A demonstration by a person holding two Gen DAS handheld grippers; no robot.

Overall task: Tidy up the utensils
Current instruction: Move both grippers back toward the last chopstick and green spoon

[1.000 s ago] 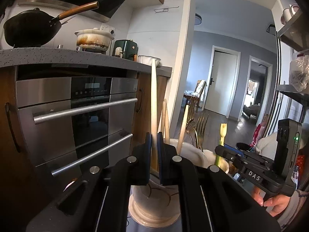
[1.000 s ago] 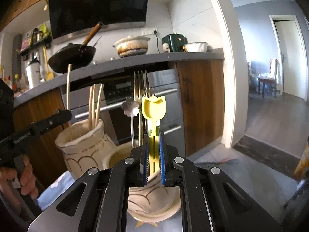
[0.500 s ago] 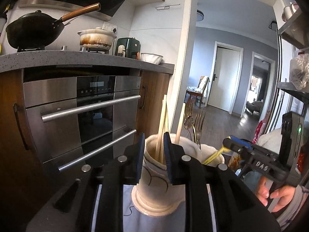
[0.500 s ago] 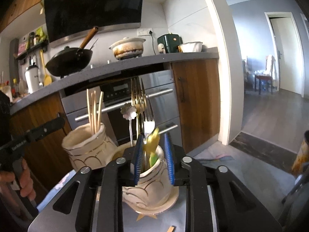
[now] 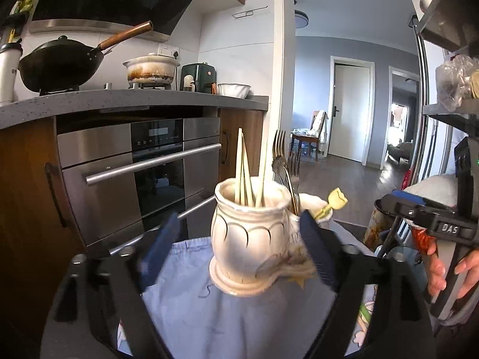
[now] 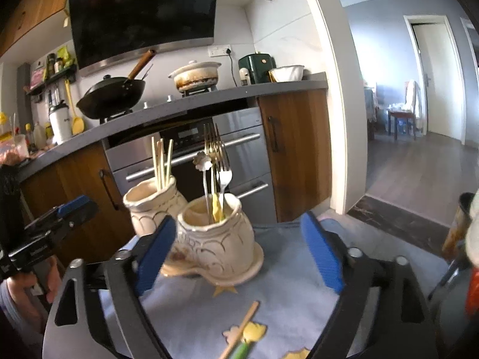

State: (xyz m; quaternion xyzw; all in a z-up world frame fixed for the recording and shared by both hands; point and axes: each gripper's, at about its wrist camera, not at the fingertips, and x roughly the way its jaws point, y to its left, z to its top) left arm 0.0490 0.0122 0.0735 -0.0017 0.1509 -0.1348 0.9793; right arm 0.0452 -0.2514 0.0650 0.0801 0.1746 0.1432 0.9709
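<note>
Two cream ceramic jars stand joined on a blue cloth. One jar (image 5: 250, 233) (image 6: 151, 206) holds several wooden chopsticks (image 5: 244, 173) (image 6: 161, 161). The other jar (image 6: 217, 236) holds forks (image 6: 217, 155), a flower-topped spoon and a yellow utensil (image 5: 332, 203) (image 6: 217, 209). My left gripper (image 5: 239, 248) is open and empty, its jaws wide on either side of the chopstick jar. My right gripper (image 6: 239, 248) is open and empty, in front of the fork jar. A wooden-handled utensil (image 6: 239, 326) lies loose on the cloth near me.
The blue cloth (image 5: 209, 314) (image 6: 287, 299) covers a small table. Behind it are a steel oven (image 5: 143, 173), wooden cabinets and a grey counter with a wok (image 5: 63, 65) and pot (image 5: 149, 70). A doorway and a metal shelf rack (image 5: 443, 113) are at the right.
Both grippers let go of their utensils, opened wide and drew back. The chopstick now stands in its jar, and the yellow utensil leans in the other jar.
</note>
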